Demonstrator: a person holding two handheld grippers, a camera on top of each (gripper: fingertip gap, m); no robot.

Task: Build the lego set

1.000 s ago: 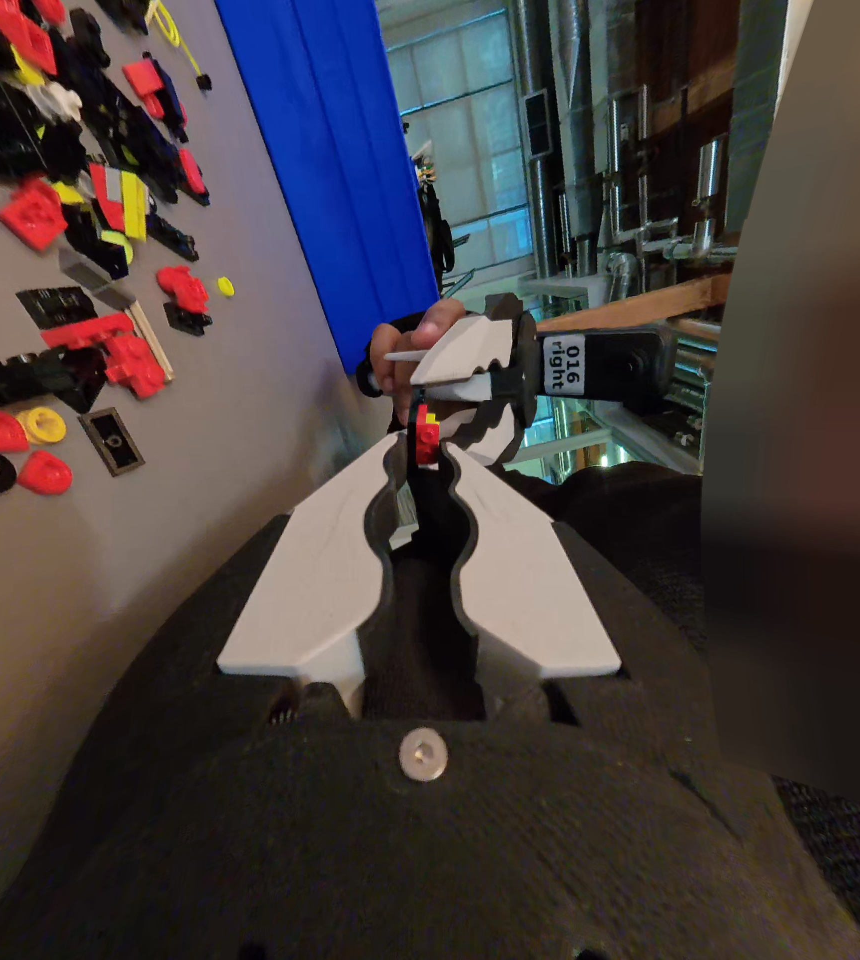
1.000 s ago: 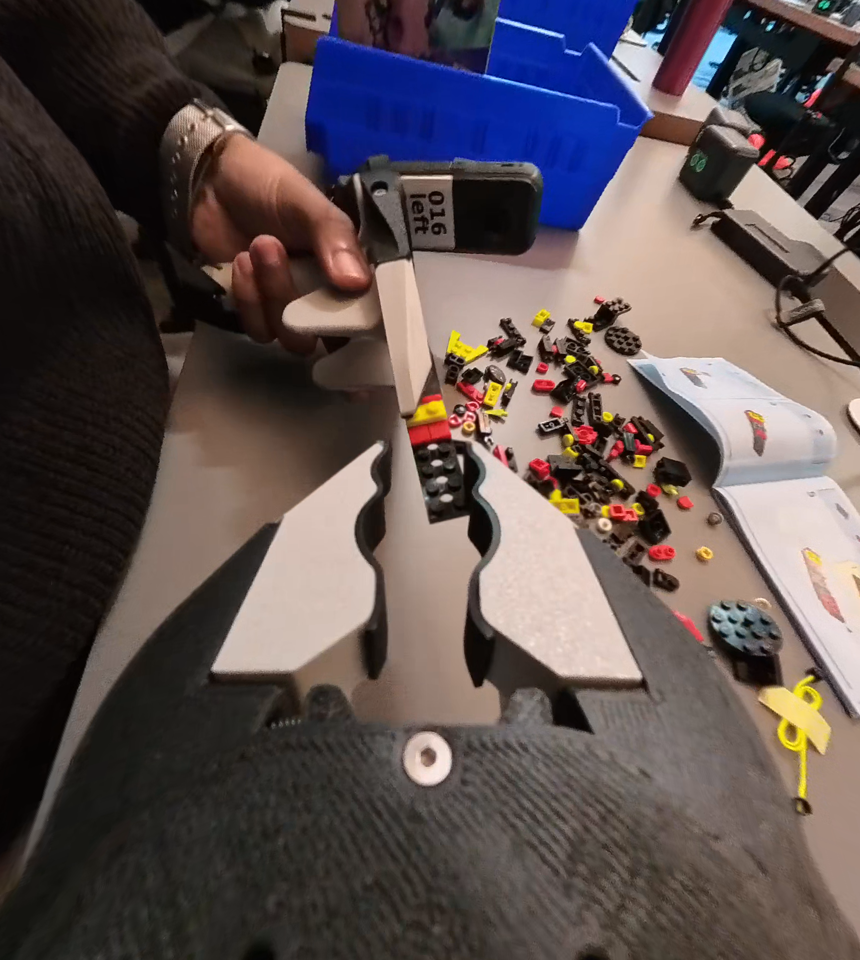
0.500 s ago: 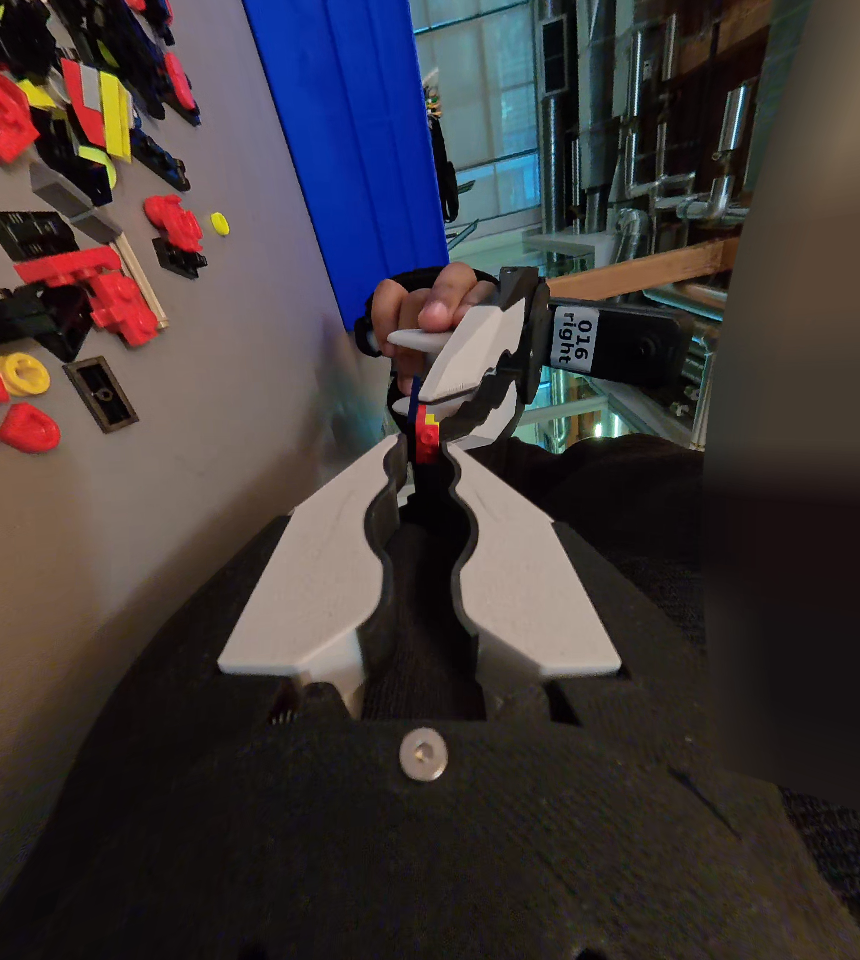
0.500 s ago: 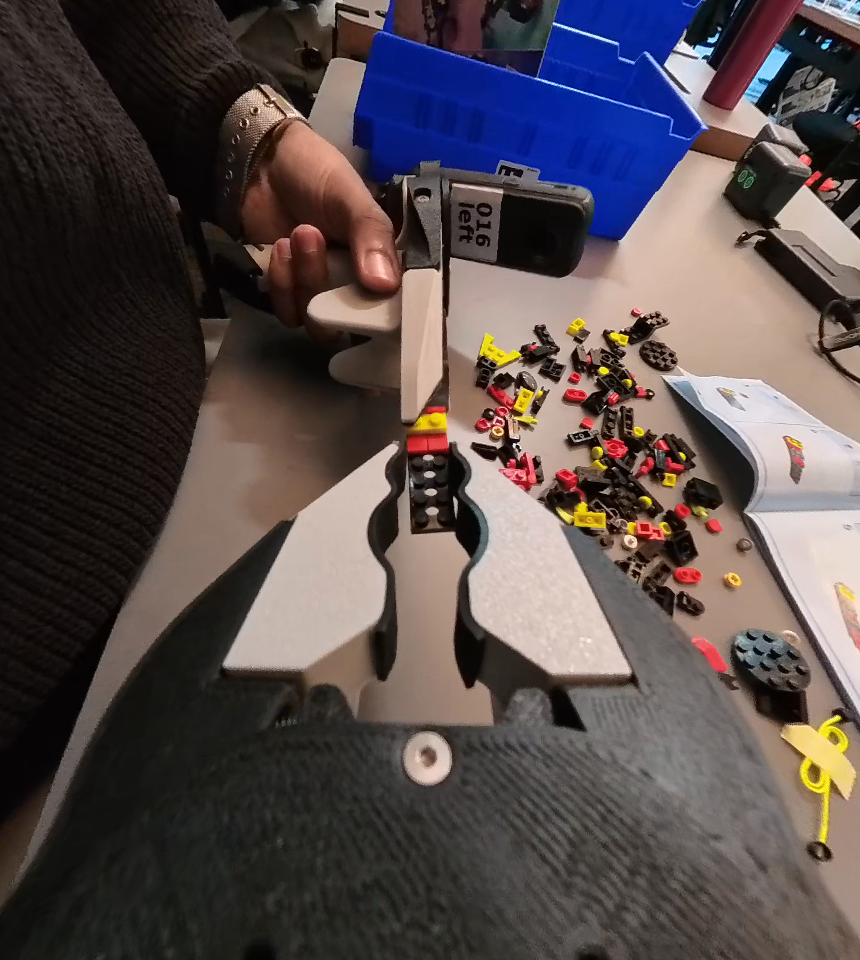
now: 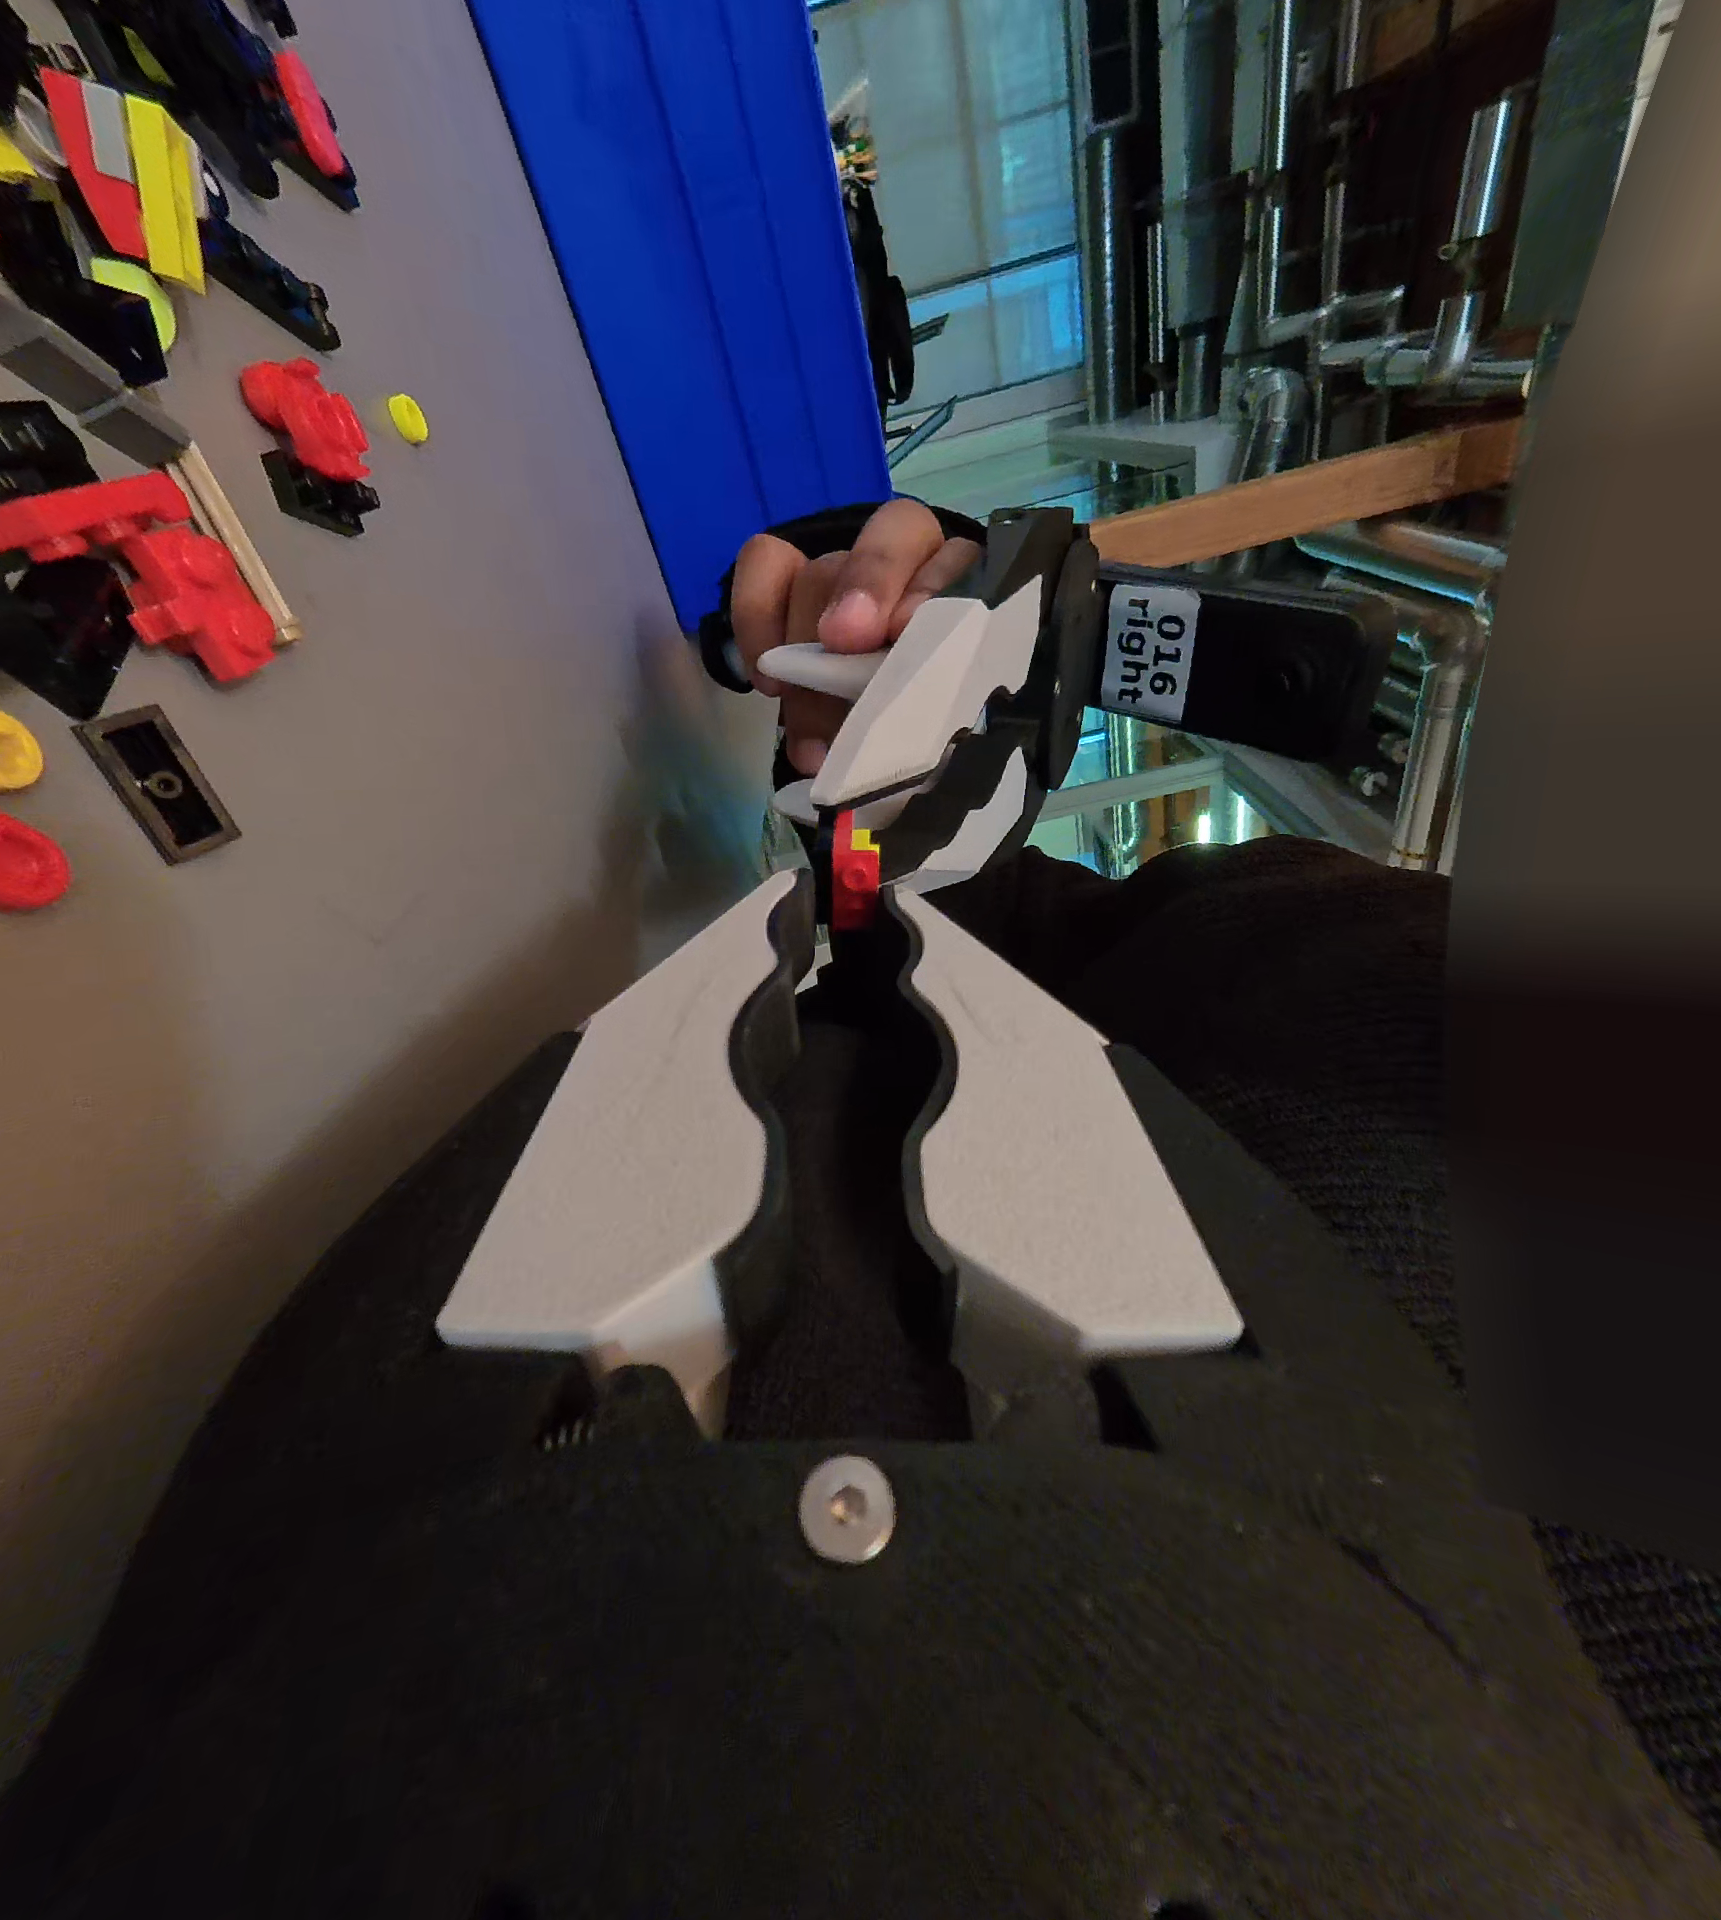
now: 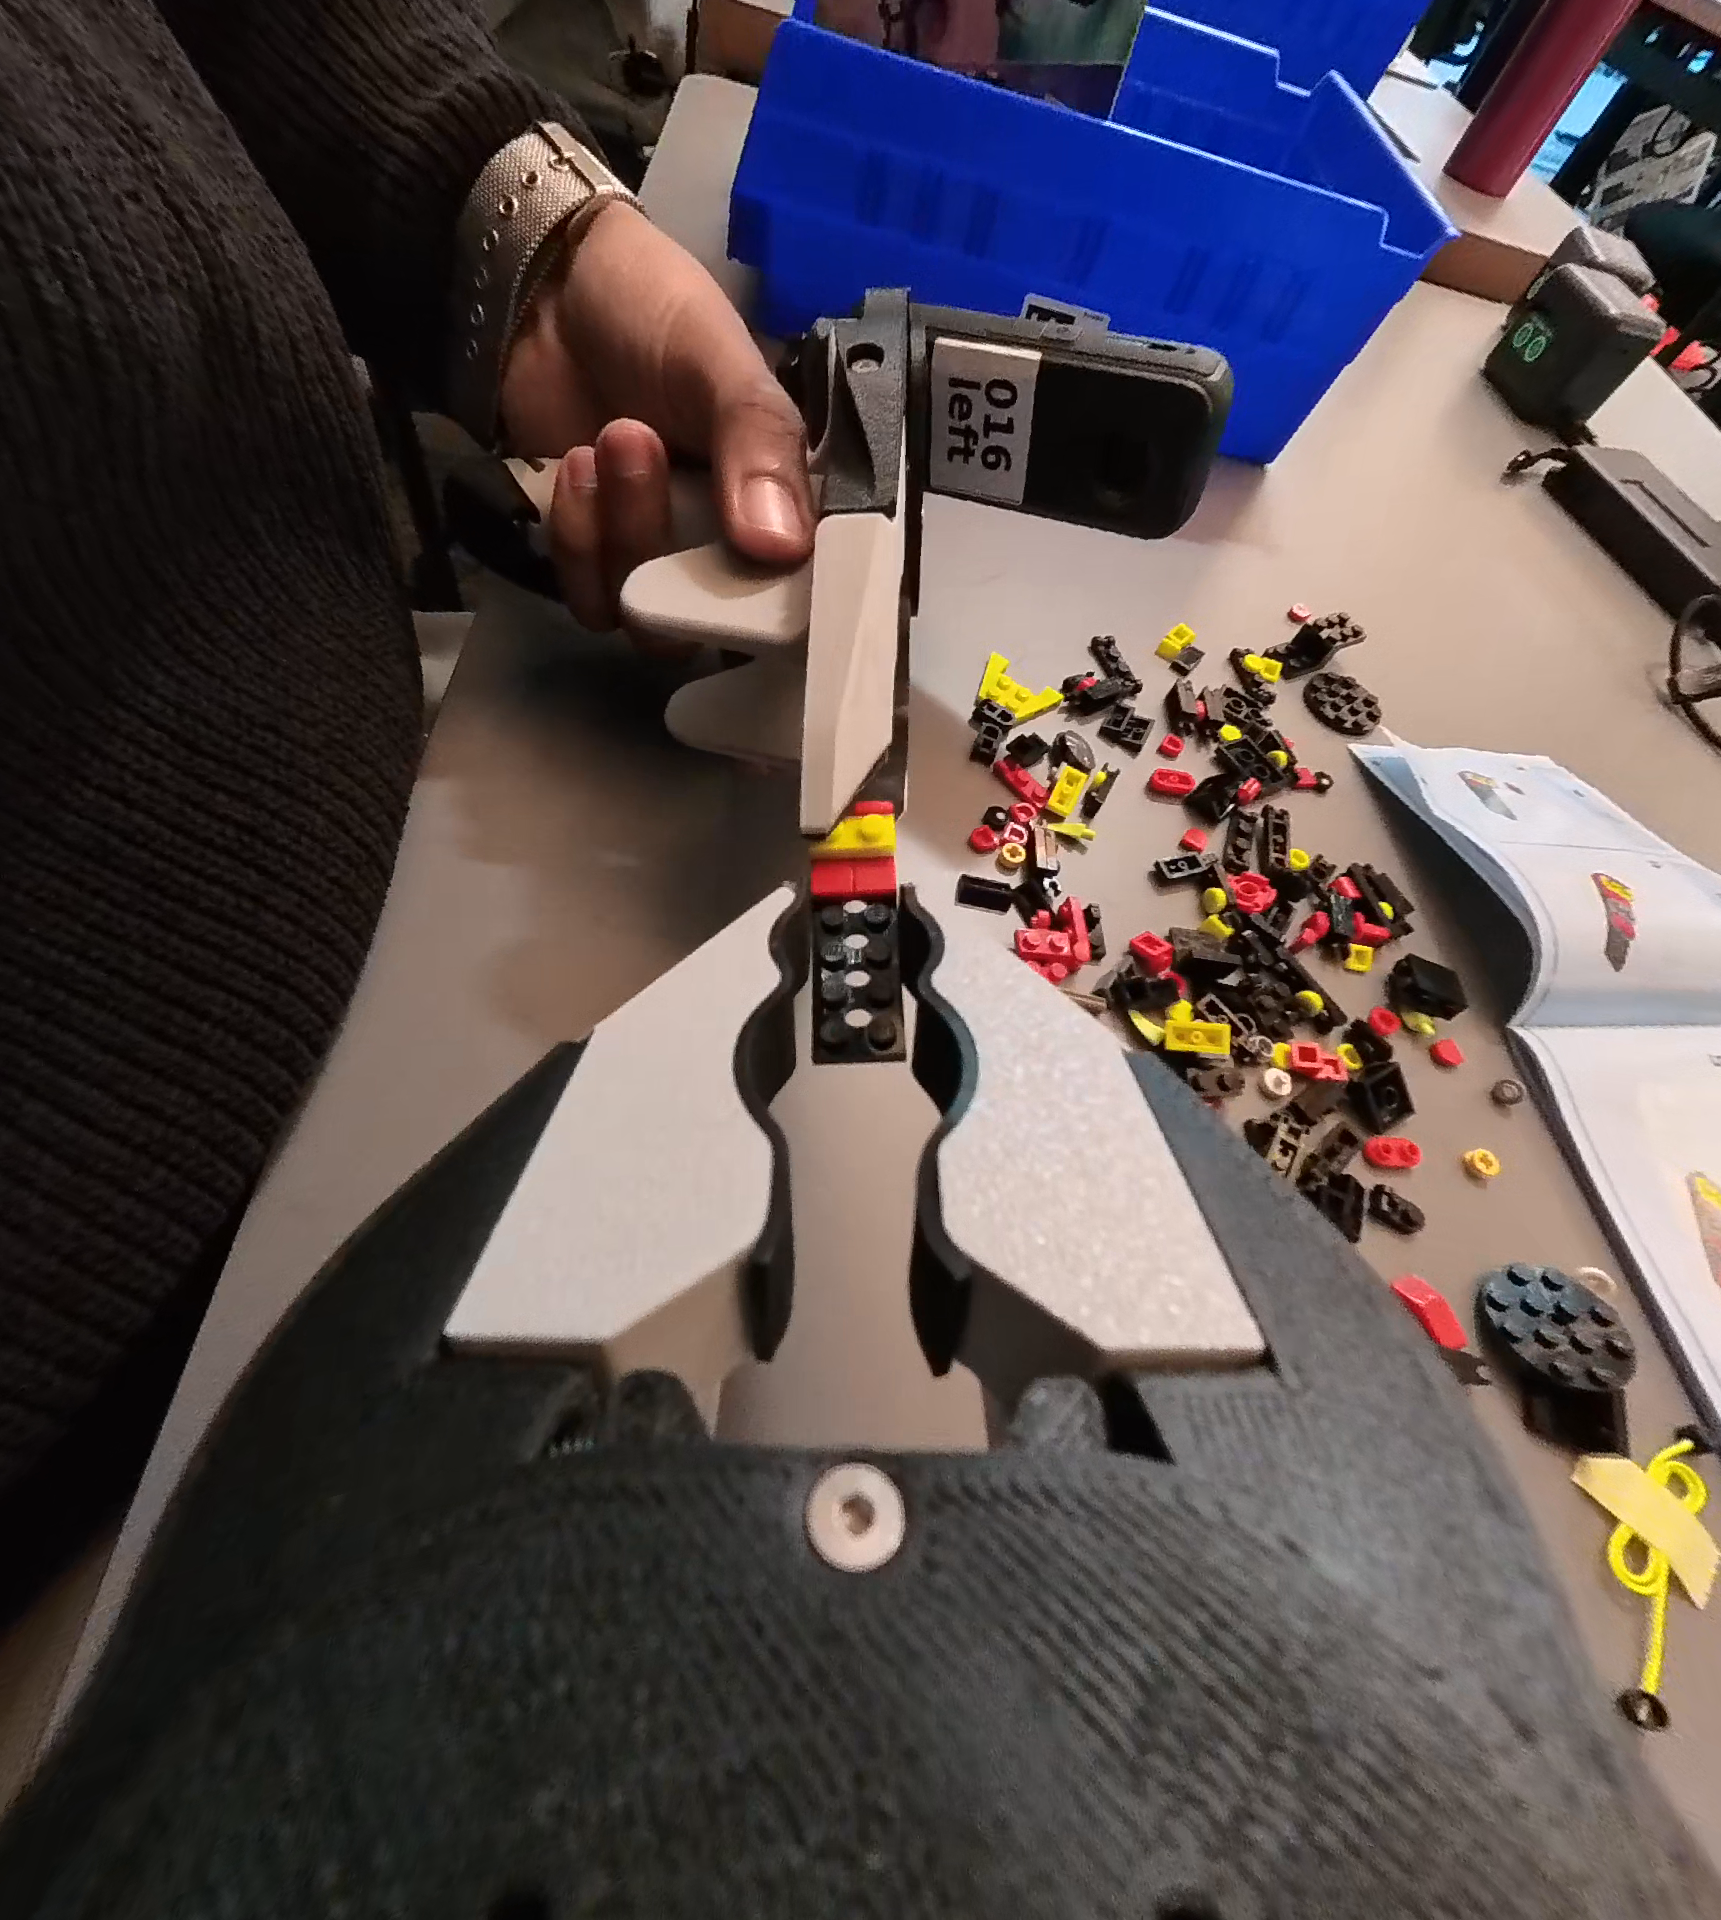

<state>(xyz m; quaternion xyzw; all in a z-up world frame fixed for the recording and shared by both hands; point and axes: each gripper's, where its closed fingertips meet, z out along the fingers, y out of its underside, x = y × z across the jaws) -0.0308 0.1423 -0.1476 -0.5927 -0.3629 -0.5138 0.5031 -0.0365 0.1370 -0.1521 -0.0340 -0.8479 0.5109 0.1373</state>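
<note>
**Both grippers on one small assembly, held above the surface**

The right gripper (image 6: pixel 851 935) is closed on the sides of a narrow black studded plate (image 6: pixel 858 982), whose long axis runs straight forward along the gripper's fingers, studs facing the camera. At the plate's far end sit a red brick layer (image 6: pixel 853 878) and a small yellow piece (image 6: pixel 856 834) on top of it. The left gripper (image 6: pixel 851 821) comes in from the far side, fingers pointing back toward the right one, and is closed on that red-and-yellow end; in the left wrist view the red piece (image 5: pixel 853 878) is pinched at the tips of the left gripper (image 5: pixel 851 894), with the right gripper (image 5: pixel 897 800) meeting it from beyond. So the two grippers face each other tip to tip along the plate's length, each holding one end, and the joint between black plate and coloured stack lies between them. Any pressing or seating, I judge, has to run along or across that shared axis without twisting it.

Beyond them, on the grey surface (image 6: pixel 565 914), a scatter of loose red, black and yellow bricks (image 6: pixel 1220 935) lies to the right, well apart from the held assembly. Farther right is an open instruction booklet (image 6: pixel 1645 987), a black round studded plate (image 6: pixel 1557 1340) near it, and a blue plastic bin (image 6: pixel 1043 218) at the back.
</note>
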